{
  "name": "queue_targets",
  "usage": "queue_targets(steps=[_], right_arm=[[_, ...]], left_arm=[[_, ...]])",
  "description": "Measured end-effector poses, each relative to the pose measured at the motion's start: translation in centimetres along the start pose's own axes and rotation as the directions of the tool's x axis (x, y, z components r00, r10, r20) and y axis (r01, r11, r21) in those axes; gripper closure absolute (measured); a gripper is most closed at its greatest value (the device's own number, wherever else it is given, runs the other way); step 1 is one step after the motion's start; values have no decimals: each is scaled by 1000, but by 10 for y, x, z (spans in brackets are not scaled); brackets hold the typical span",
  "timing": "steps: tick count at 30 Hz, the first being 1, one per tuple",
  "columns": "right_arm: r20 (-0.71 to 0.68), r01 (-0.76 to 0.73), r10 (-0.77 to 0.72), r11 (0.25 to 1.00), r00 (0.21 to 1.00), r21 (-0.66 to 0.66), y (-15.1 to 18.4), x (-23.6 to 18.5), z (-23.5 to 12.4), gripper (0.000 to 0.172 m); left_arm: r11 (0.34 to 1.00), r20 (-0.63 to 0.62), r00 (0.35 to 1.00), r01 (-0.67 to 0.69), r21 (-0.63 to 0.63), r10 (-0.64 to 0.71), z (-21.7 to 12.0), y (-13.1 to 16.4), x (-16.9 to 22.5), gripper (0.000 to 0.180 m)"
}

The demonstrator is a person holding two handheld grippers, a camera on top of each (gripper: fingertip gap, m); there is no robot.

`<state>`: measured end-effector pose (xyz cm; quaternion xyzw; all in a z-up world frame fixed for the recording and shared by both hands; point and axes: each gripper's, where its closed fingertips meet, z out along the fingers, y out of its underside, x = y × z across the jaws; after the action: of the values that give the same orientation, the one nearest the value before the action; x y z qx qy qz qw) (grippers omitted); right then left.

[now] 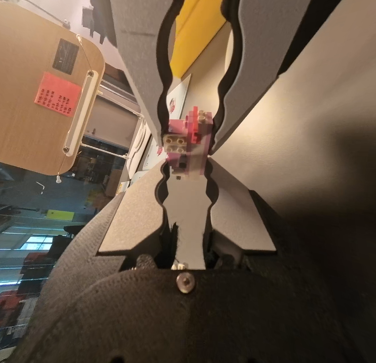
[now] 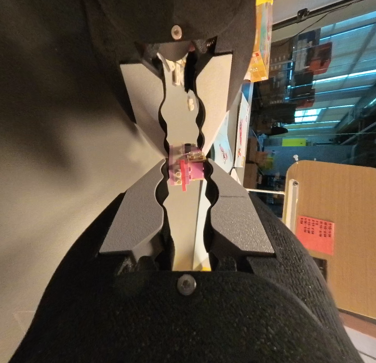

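A small brick model (image 1: pixel 195 129) of pink, lilac, red and tan pieces hangs in the air between two grippers that face each other. In the left wrist view, my left gripper (image 1: pixel 187 164) comes in from below, its pads pressed on the model's lower end. My right gripper (image 1: pixel 188 141) comes in from above and clamps the upper part. In the right wrist view, my right gripper (image 2: pixel 186 168) is shut on the model (image 2: pixel 196 171) from both sides. My left gripper (image 2: pixel 185 150) holds the far end there.
A pale tabletop (image 1: pixel 284 129) fills one side of both views. A wooden board (image 1: pixel 40 88) with a red note stands nearby and also shows in the right wrist view (image 2: pixel 335 231). A yellow box (image 2: pixel 262 37) and printed sheets (image 2: pixel 242 133) lie beyond the grippers. The grippers are tip to tip, or close to it.
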<state>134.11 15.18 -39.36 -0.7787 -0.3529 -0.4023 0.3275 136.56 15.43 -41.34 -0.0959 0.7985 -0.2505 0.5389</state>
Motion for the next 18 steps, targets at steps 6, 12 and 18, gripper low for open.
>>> queue_targets(steps=[6, 12, 18], right_arm=[[-53, -176, 179, 983, 982, 55, -1, 12, -4, 125], [-82, -68, 71, 997, 994, 43, 0, 4, -7, 135], [-77, -19, 22, 999, 997, 40, -1, 1, -5, 141]], left_arm=[[998, 2, 998, 68, 1, -68, 1, 2, -5, 148], [996, -7, 996, 91, 8, -90, 2, 2, -5, 148], [999, -7, 999, 50, 3, -50, 1, 3, -3, 148]])
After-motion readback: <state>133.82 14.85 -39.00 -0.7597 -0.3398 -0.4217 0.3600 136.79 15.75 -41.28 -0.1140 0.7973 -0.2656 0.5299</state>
